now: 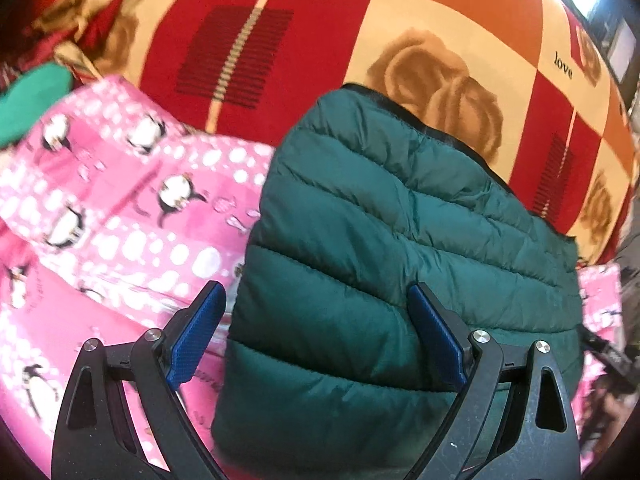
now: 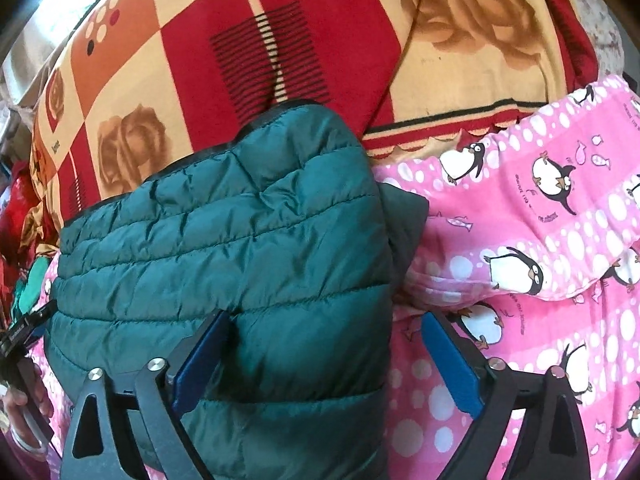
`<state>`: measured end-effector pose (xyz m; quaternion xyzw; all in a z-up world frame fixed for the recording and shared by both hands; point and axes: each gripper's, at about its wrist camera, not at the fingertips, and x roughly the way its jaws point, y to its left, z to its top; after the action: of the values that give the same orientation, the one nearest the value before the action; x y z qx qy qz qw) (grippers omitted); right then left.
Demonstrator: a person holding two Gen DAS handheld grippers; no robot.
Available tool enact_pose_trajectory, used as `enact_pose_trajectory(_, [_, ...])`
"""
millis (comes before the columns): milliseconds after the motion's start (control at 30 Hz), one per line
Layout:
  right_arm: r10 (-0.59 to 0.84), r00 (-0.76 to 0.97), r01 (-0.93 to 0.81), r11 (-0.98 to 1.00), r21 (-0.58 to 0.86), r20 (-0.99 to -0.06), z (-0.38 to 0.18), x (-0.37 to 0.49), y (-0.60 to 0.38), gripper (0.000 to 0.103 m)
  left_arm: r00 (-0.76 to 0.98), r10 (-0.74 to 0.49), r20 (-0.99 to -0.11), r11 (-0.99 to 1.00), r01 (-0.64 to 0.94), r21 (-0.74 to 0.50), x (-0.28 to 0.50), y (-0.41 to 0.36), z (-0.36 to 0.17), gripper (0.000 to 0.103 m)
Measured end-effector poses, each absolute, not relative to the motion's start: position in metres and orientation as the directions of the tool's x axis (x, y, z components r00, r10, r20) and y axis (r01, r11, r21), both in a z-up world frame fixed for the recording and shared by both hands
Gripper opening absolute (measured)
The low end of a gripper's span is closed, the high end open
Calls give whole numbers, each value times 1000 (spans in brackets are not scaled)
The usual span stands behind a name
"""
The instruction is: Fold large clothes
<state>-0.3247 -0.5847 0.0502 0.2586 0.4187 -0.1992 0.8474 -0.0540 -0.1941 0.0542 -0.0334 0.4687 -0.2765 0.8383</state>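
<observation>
A dark green quilted puffer jacket (image 1: 400, 248) lies folded in a thick bundle on a pink penguin-print sheet (image 1: 104, 216). My left gripper (image 1: 316, 300) is open, its jaws straddling the jacket's left edge, with nothing held. The same jacket fills the left of the right wrist view (image 2: 224, 248). My right gripper (image 2: 324, 332) is open too, straddling the jacket's right edge, one blue pad (image 2: 204, 360) over the jacket and the other over the pink sheet (image 2: 520, 280).
A red, orange and cream patchwork blanket (image 1: 320, 32) with rose prints covers the bed behind the jacket. A green cloth (image 1: 32, 96) and crumpled fabrics lie at far left. The person's hand and the other gripper (image 2: 24, 360) show at the left edge of the right wrist view.
</observation>
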Motion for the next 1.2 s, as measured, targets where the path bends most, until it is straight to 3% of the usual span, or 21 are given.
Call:
enact_pose_trajectory(167, [-47,578,541,770,338,-815,37,-315,-602,103,331,-563,-757,807,417,-418,-42,-192,42,95])
enact_pose_trajectory(233, [-5,588,530,758,380,-809,31,-311,-609,103,296,-583,-757,791,419,-446,-39,-193,37,103])
enact_pose_trajectory(367, [93,611,495,731,471,-786,17,-304,-619,103,214,-632,-745,748,421,-513,-30,-198,25,103])
enact_pose_trajectory(667, [234,641,401,710,579,-731,1,-293,-613,103,152,-621,-769,728,475,-494,-27,-227,20,103])
enact_pose_trajectory(700, [246,643,380,719,581,-725,3,-292,-607,103,148,-618,-772,721,499,-482,-30,-230,22,97])
enact_pose_trajectory(833, [202,663,345,772,534,-721,25,-294,-589,72,191,-612,-767,709,560,-427,-48,-233,40,58])
enact_pose_trajectory(933, [184,693,333,776,536,-697,42,-298,-582,51,207,-638,-742,687,589,-426,-58,-228,59,40])
enact_pose_trajectory(1033, [177,724,304,785,540,-666,62,-307,-572,43,220,-660,-719,662,622,-418,-72,-218,80,35])
enact_pose_trajectory(1200, [221,752,252,774,581,-621,90,-328,-551,41,188,-702,-687,619,639,-457,-96,-186,106,34])
